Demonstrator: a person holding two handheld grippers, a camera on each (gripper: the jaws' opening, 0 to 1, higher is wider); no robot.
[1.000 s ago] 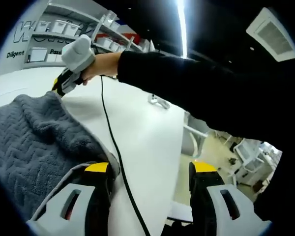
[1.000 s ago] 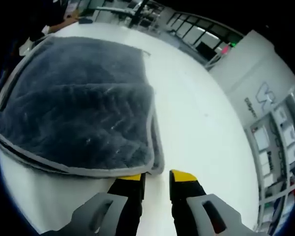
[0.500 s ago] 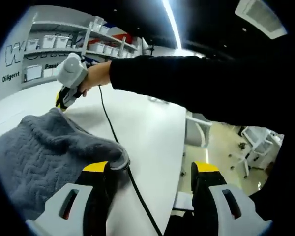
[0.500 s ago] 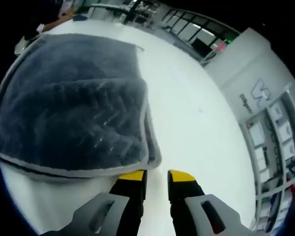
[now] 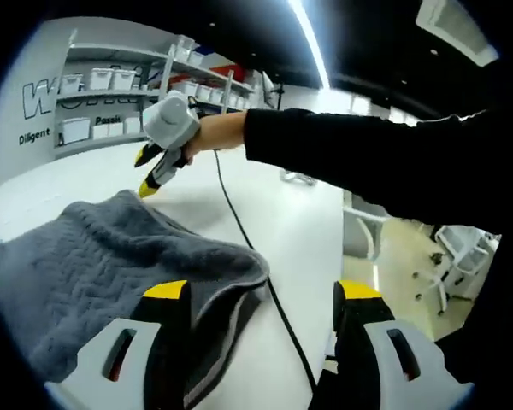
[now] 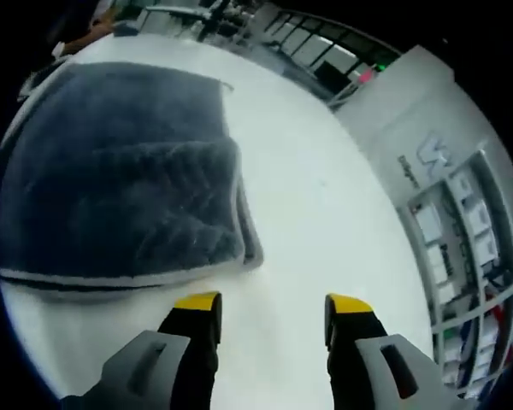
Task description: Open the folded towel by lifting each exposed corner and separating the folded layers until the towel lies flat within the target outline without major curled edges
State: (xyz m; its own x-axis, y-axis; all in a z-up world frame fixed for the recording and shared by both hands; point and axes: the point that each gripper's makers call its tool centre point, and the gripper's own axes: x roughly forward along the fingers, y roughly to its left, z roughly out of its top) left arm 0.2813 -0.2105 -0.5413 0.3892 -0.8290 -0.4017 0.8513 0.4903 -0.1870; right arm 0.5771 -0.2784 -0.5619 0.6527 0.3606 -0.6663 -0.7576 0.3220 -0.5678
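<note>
Grey towel (image 6: 120, 188) lies folded on the white table (image 6: 325, 231), at least 2 layers stacked, pale hem showing along the edge nearest the right gripper (image 6: 272, 309). No target outline can be made out on the table.

Right gripper: jaws spread wide, nothing between them, tips hanging just beside the towel's near folded corner, off the cloth. In the left gripper view it (image 5: 154, 175) shows above the towel's far edge, held in a hand (image 5: 207, 135) with a cable (image 5: 256, 256) trailing across the table. Likely placed to come down on that corner and lift the top layer.

Left gripper (image 5: 263, 292): jaws wide apart, empty. Its left jaw sits just over the towel's (image 5: 94, 273) near edge, where the hem curls over; contact cannot be confirmed. Judged ready to pin or grip this side.
</note>
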